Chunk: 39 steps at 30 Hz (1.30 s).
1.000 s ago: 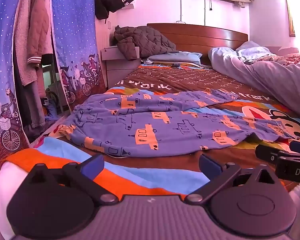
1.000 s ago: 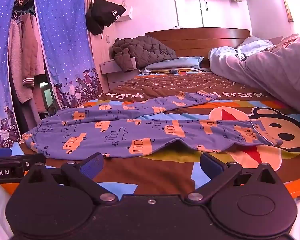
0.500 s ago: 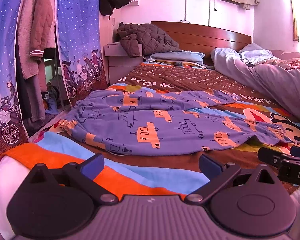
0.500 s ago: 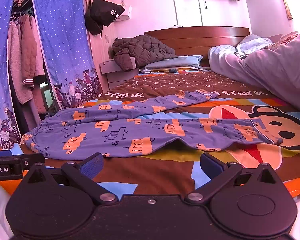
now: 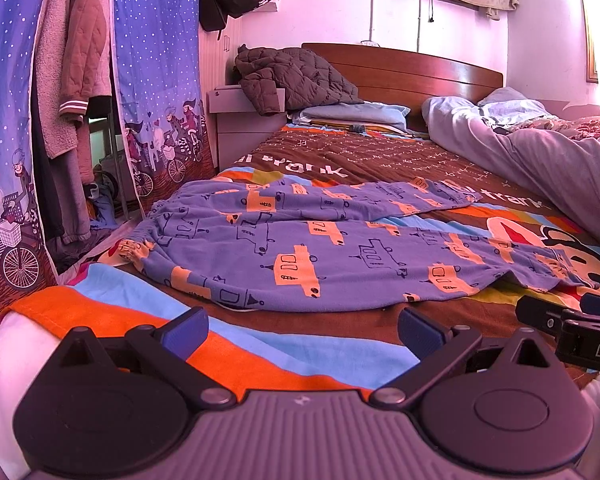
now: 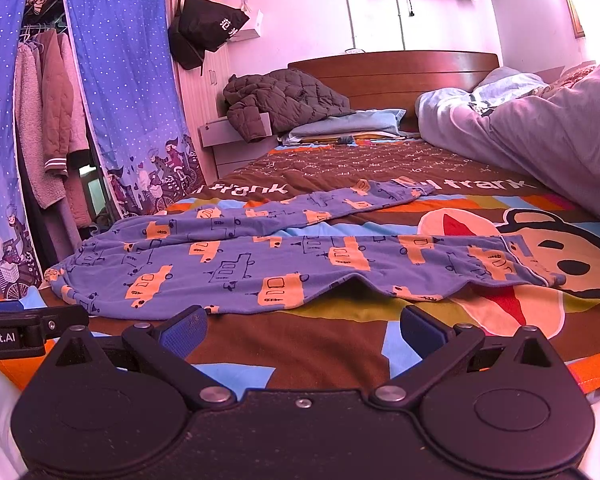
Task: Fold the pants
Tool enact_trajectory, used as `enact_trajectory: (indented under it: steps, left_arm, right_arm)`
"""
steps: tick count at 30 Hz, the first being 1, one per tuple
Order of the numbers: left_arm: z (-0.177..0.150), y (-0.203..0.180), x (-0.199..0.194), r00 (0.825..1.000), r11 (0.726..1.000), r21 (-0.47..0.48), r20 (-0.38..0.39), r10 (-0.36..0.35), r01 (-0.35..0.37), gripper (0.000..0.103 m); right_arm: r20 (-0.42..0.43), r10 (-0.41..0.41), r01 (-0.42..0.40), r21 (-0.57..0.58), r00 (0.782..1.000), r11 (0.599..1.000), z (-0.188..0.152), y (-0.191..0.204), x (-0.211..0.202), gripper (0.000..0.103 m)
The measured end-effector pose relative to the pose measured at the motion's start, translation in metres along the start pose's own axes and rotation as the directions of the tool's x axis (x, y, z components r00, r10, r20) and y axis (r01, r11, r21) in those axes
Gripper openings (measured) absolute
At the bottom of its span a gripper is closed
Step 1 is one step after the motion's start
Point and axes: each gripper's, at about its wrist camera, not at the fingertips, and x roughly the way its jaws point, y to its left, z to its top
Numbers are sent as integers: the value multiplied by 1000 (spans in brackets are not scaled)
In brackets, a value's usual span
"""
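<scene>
Your left gripper (image 5: pixel 302 330) has its blue-padded fingers (image 5: pixel 186 326) spread wide with nothing between them, and your right gripper (image 6: pixel 302 330) is equally agape and empty; both hover low over the striped cartoon bedspread (image 6: pixel 324 338) near the foot edge. Just beyond, toward 12 o'clock, the purple fleece pants with orange car prints (image 5: pixel 300 248) lie flat, waistband at 9 o'clock, legs splayed toward 2 and 3 o'clock. The near hem humps up in the right wrist view; pinching there could catch only one layer. Going in too low could snag the bedspread along with the fleece, dragging both and skewing the fold.
</scene>
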Motion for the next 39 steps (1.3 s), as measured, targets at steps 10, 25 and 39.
enact_trajectory:
  steps: [10,25,39]
  left_arm:
    - [0,1,0,1000,1000,2,0,1,-1,103]
    - [0,1,1,1000,1000,-8,-8,-6,6,103]
    - [8,-4,-2,998,1000,8,-63,4,-4,103]
  right_arm:
    - [-1,1,-1,6,1000,1000,-2,-1,-1,102]
    - [-3,-15,16,13,1000,1000,5,-4,-11,102]
    - [-102,-72,62,-93,992,994,53,3,-34,102]
